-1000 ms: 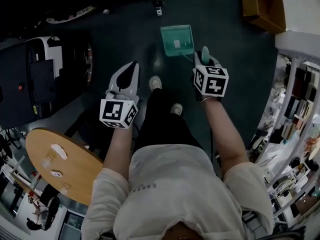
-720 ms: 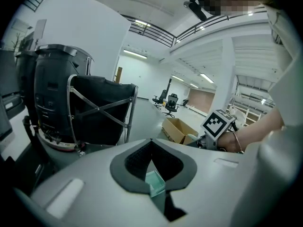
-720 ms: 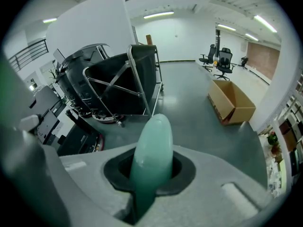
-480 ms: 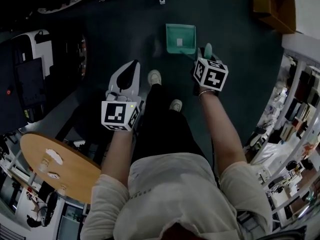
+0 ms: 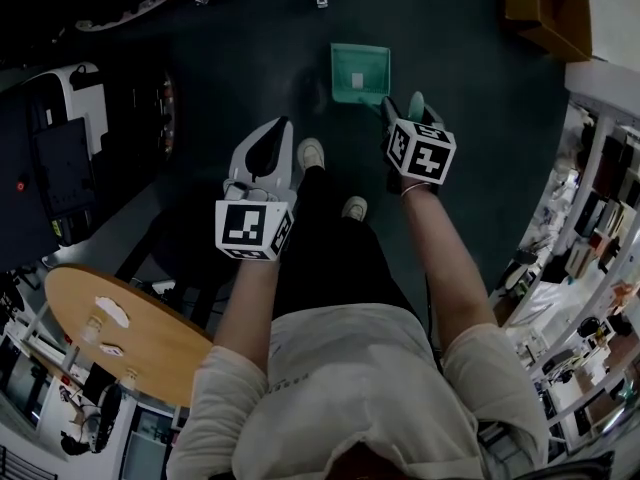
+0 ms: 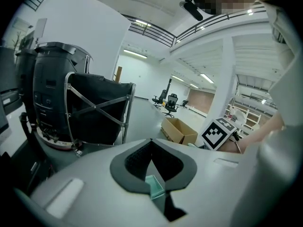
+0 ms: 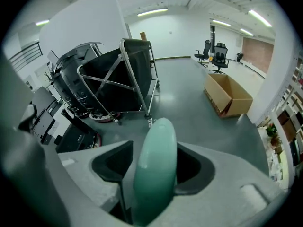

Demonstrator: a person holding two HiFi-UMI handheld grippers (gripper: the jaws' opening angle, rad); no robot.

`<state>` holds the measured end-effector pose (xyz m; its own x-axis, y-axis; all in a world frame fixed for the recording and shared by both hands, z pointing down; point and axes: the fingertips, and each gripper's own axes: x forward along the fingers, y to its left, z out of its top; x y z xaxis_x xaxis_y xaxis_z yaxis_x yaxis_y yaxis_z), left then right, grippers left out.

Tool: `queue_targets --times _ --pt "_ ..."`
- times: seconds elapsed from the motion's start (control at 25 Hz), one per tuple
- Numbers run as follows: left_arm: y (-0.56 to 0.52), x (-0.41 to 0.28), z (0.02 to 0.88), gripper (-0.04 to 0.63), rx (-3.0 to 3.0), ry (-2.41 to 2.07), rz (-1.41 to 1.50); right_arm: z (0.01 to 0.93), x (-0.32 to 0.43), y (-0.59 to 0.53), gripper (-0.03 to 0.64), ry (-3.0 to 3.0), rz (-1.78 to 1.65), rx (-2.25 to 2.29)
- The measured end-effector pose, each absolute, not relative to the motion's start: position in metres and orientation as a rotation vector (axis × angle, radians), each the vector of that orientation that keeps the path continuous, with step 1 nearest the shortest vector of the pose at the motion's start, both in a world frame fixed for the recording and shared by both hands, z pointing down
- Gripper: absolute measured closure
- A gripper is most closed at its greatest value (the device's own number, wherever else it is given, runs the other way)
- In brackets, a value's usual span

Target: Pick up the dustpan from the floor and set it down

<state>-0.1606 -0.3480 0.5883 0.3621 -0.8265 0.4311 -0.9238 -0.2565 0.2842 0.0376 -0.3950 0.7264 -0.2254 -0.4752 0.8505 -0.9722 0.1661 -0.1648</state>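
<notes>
The green dustpan lies flat on the dark floor ahead of the person's shoes. Its long handle slants back up to my right gripper. In the right gripper view the handle stands between the jaws, which are opening, with dark gaps on both sides of it. My left gripper hangs to the left over the floor, jaws shut and holding nothing. Through the slit below its tips a sliver of the dustpan shows.
A black folding cart and a dark machine stand to the left. A cardboard box sits at the far right, with shelves along the right side. A round wooden table is behind, at the left.
Both hands have sunk, and the dustpan has gone from hanging tilted to lying square on the floor. The left gripper has drifted slightly to the right in the head view.
</notes>
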Motion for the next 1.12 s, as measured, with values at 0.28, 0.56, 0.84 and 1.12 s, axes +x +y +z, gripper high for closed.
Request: queue_targets --times 0.28,0.56,0.84,1.12 --pt "-0.33 -0.131 0.563 0.578 2.19 -1.456 0.247 0.664 0.048 -0.386 0.356 -1.978 0.807 1.42" --pt "-0.303 -0.105 0.48 0.578 2.295 -1.491 0.184 0.524 0.053 -0.351 0.497 -2.292 0.519 1.39" --pt "-0.245 -0.074 0.383 0.578 2.462 -1.565 0.125 0.4 0.081 -0.275 0.624 -2.491 0.249 1.473" --pt "-0.17 -0.067 0.328 0.578 2.603 -1.641 0.107 0.361 0.102 -0.199 0.624 -2.548 0.161 1.468"
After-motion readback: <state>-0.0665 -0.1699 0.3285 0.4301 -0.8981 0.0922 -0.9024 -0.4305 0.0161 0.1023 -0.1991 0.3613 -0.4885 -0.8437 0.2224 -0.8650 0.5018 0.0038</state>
